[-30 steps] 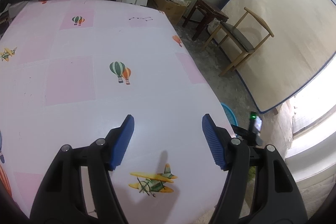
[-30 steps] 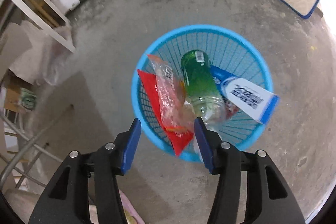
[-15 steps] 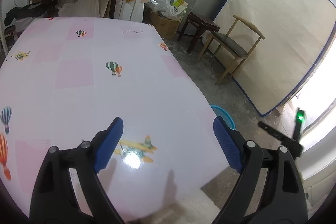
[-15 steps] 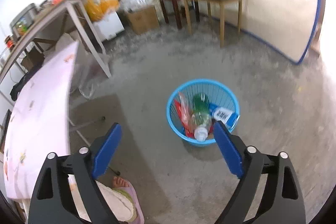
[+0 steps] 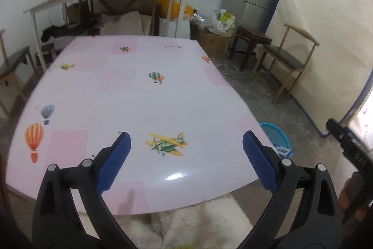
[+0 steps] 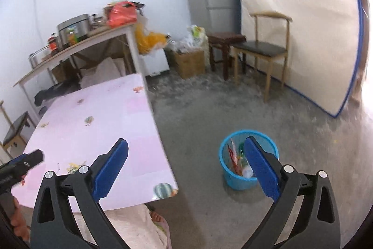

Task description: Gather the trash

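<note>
A: Hanging wide apart and empty, the left gripper (image 5: 185, 161) faces the pink glossy table with balloon and aeroplane prints (image 5: 139, 97); the right gripper (image 6: 186, 166) gapes just as wide, holding nothing.

B: And the trash?

A: It sits in the blue plastic mesh basket (image 6: 248, 175) on the floor at about four o'clock from the table: a red wrapper (image 6: 230, 153) and a clear bottle (image 6: 247, 171) show inside.

B: Risk?

A: Probably little. A low swing could clip the basket's rim and tip it.

B: Versus a second ago?

A: Both grippers have pulled back and risen; the right one no longer hovers over the basket.
</note>
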A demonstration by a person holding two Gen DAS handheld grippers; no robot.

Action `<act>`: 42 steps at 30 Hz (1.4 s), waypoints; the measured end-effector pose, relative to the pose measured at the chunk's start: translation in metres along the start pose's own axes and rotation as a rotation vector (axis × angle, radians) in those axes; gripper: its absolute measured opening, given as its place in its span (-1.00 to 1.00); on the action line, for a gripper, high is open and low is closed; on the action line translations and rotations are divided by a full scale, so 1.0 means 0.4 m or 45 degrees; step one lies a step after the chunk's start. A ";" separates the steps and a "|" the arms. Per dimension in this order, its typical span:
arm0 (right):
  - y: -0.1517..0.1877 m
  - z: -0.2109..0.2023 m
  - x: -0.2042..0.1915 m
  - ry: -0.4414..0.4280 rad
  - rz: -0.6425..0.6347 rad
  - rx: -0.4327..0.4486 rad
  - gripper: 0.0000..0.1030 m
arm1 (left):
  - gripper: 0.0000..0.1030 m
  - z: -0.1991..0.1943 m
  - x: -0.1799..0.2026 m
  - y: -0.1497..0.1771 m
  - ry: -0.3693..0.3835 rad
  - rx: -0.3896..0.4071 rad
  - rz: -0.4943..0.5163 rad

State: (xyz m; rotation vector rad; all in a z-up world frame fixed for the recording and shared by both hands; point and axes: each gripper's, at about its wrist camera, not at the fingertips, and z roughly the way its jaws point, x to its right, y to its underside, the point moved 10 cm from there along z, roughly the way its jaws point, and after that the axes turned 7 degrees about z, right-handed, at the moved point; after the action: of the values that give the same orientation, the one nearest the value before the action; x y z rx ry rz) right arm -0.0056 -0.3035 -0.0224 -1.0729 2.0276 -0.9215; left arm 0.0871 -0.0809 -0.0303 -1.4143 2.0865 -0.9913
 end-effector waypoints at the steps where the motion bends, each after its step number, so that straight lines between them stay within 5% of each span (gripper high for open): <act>1: -0.002 -0.005 -0.011 -0.002 -0.014 0.003 0.87 | 0.81 -0.012 0.005 0.002 -0.044 0.022 0.022; 5: 0.008 -0.024 -0.062 -0.028 -0.057 -0.016 0.87 | 0.81 -0.038 0.022 0.001 -0.107 0.064 0.096; 11: 0.032 -0.040 -0.097 -0.033 -0.085 -0.048 0.88 | 0.81 -0.061 0.061 0.015 -0.064 0.038 0.128; 19: -0.003 -0.058 -0.064 0.066 -0.108 0.005 0.88 | 0.81 -0.078 0.034 -0.009 -0.093 0.067 -0.025; 29: 0.050 -0.034 -0.023 0.111 -0.065 -0.097 0.88 | 0.81 -0.039 0.046 0.081 -0.144 -0.130 -0.003; 42: 0.102 -0.025 0.021 0.196 -0.073 -0.204 0.87 | 0.81 -0.033 0.046 0.080 -0.187 -0.147 0.015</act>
State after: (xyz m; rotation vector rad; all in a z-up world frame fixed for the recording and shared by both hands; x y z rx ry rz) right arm -0.0336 -0.2911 -0.0521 -1.1828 2.2389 -0.9071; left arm 0.0513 -0.0866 -0.0452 -1.4820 2.0694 -0.7495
